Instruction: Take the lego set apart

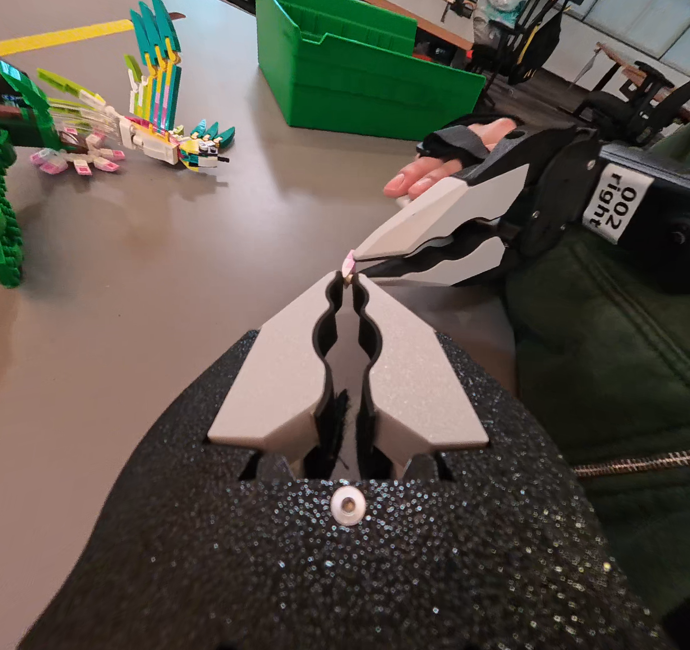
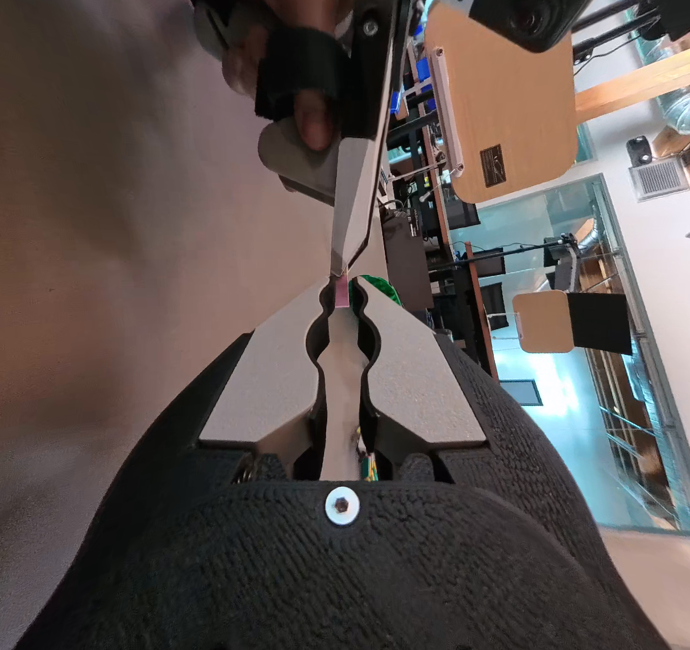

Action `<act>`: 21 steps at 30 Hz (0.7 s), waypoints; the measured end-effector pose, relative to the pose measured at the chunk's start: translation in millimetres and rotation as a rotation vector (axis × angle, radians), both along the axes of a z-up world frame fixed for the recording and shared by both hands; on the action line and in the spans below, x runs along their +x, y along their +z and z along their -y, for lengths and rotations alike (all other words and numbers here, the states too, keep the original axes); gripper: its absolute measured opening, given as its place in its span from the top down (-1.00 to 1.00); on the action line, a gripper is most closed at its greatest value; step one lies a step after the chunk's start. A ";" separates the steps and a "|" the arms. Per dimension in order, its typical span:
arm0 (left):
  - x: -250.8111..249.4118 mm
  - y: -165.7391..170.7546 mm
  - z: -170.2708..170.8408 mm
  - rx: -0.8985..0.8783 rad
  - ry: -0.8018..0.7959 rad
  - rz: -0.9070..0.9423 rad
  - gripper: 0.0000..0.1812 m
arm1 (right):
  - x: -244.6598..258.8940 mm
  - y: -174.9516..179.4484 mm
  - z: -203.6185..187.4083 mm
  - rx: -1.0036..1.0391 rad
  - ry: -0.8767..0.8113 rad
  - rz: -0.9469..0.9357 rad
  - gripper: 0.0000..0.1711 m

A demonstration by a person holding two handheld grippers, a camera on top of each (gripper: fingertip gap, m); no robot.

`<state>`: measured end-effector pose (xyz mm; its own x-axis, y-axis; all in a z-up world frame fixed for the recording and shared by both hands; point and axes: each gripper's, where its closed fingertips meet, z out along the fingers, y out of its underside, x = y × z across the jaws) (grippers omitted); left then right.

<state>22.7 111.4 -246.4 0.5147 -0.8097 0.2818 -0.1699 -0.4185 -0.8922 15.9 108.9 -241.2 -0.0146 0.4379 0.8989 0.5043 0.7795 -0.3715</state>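
Left gripper (image 1: pixel 348 277) fingers pinch tan stud | right gripper (image 1: pixel 354 258) fingers clamp pink tile (image 2: pixel 342 294) | bird model (image 1: pixel 164 128) left-view only

Even indoor light, soft shadows on the table (image 1: pixel 112 296), fisheye-bent edges, blurred left side in the right wrist view

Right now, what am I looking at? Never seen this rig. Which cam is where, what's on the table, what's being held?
No robot here: a person holds a two-finger claw in each hand, each with a camera looking along its fingers. The left wrist view shows the left claw up close, with the right claw coming in from the right. The right wrist view is the reverse, rolled sideways. Both claws pinch one small pink piece tip to tip. On the grey table lie a colourful lego bird, loose pink pieces, a green lego build and a green bin.
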 end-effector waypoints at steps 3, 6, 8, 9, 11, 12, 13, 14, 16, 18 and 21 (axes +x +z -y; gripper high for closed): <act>0.2 -1.6 1.0 -0.009 -0.007 -0.010 0.96 | -0.1 -2.7 1.1 -0.001 -0.014 0.015 0.93; 0.2 -4.1 1.3 -0.029 -0.011 -0.011 0.96 | 0.0 -4.9 1.0 0.008 -0.019 0.035 0.90; 1.1 -2.8 2.3 -0.041 -0.018 0.009 0.96 | 0.2 -9.6 0.4 0.001 -0.026 0.064 0.79; 0.9 -2.1 2.4 -0.046 -0.019 0.014 0.96 | 0.2 -12.3 0.8 -0.007 -0.024 0.077 0.82; 0.5 -4.1 3.1 -0.051 -0.025 0.002 0.96 | -0.1 -13.6 1.2 -0.015 -0.021 0.079 0.87; 1.3 -5.1 3.8 -0.056 -0.028 0.002 0.96 | -0.2 -12.2 0.8 -0.009 -0.023 0.072 0.90; 2.3 -5.6 4.4 -0.060 -0.032 0.004 0.96 | -0.3 -10.7 0.4 -0.002 -0.024 0.066 0.92; 2.9 -5.4 4.7 -0.063 -0.035 0.008 0.96 | -0.5 -10.5 0.3 0.000 -0.026 0.064 0.93; 2.7 -6.1 4.3 -0.067 -0.034 0.006 0.96 | -0.9 -11.3 -0.2 0.003 -0.032 0.070 0.93; 2.8 -3.3 3.0 -0.035 -0.027 0.020 0.96 | -1.1 -9.2 -1.3 0.006 -0.045 0.065 0.94; 3.6 3.2 6.2 -0.062 -0.048 0.098 0.97 | 0.0 -2.4 2.0 0.032 -0.037 0.036 0.94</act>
